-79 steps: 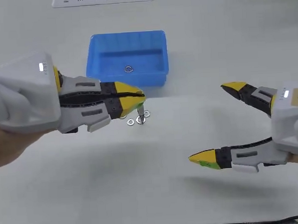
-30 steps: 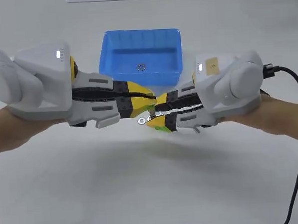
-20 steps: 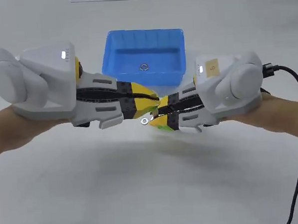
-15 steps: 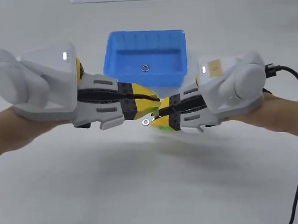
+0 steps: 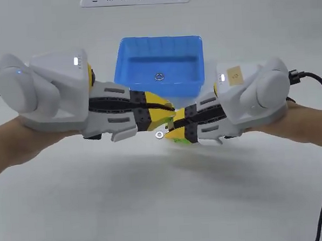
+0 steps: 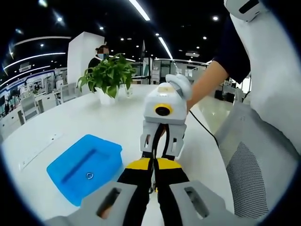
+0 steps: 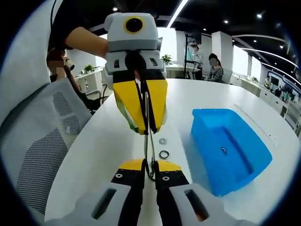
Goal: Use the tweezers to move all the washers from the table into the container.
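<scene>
1. Right gripper view: the tweezers (image 7: 149, 141) bridge both grippers. The right gripper (image 7: 150, 164) is clamped tight on one end and the left gripper (image 7: 147, 131) pinches the other.
2. Two washers (image 7: 163, 154) lie on the table (image 7: 103, 155) right beside the tweezers, near the blue container (image 7: 244, 174).
3. Head view: one more washer (image 5: 158, 76) sits inside the container.

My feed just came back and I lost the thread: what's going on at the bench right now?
A person holds both grippers tip to tip above the table. The left gripper and the right gripper are each shut on the tweezers, one at either end, which looks like a handover or regrip. Two washers lie on the table just below them. One washer is already in the blue container beyond.
</scene>
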Motion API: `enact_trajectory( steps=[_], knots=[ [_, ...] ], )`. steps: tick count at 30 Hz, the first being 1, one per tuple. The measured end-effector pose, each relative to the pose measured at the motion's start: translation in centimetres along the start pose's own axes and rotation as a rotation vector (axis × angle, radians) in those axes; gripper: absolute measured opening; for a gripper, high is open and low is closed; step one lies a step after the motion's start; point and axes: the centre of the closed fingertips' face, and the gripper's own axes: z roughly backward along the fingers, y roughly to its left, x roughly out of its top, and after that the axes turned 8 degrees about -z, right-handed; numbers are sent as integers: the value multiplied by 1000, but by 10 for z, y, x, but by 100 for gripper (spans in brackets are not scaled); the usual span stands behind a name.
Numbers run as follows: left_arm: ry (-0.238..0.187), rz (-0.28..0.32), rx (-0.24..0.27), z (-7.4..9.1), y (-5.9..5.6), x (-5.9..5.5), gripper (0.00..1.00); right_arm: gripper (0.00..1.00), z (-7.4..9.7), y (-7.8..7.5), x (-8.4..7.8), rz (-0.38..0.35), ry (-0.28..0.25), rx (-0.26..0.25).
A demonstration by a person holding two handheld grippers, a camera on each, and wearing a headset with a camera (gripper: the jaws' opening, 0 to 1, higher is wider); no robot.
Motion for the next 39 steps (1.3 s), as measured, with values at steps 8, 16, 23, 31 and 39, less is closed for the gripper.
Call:
enact_trajectory(
  steps=[8,16,23,31,39],
  knots=[
    [-2,23,5,1,0,2,10,8,2,-2,4,2,-13,-8],
    [26,6,6,5,-1,-3,18,8,5,-3,6,0,-6,-24],
    [33,-19,92,20,3,2,26,8,14,-2,13,-4,-8,-34],
    [19,-17,250,54,11,3,30,8,24,-1,31,11,-5,-44],
    [31,-44,340,84,13,-1,32,9,34,-7,57,41,0,-52]
  ],
)
